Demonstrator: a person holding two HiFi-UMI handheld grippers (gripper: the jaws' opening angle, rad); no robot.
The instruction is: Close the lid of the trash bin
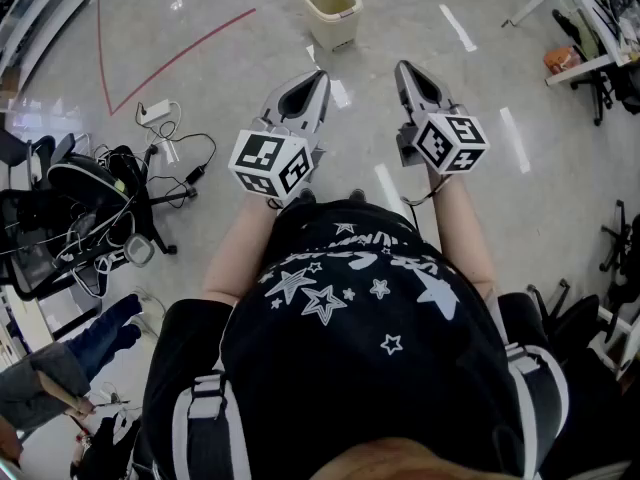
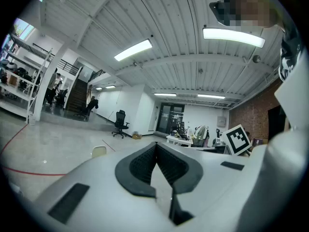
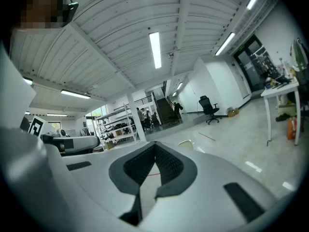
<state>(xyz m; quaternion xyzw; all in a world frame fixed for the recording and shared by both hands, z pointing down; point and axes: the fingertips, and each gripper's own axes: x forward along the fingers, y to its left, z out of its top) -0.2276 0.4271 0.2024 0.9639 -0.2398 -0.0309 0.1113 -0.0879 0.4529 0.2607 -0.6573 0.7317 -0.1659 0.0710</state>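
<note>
A small cream trash bin [image 1: 332,10] stands on the grey floor at the top middle of the head view, its top open so the inside shows. Both grippers are held out at chest height, well short of the bin and pointing toward it. My left gripper [image 1: 319,74] is shut with nothing between its jaws. My right gripper [image 1: 402,67] is also shut and empty. The bin appears as a small cream shape just past the left gripper [image 2: 155,144], at the bin's rim [image 2: 98,151], and just past the right gripper [image 3: 155,143], at the bin [image 3: 186,142].
An office chair draped with cables [image 1: 90,208] and a power strip [image 1: 155,111] lie to the left. A red tape line [image 1: 180,58] crosses the floor. Desk legs and chairs [image 1: 600,58] stand at the right. Another person's legs [image 1: 90,338] show at the lower left.
</note>
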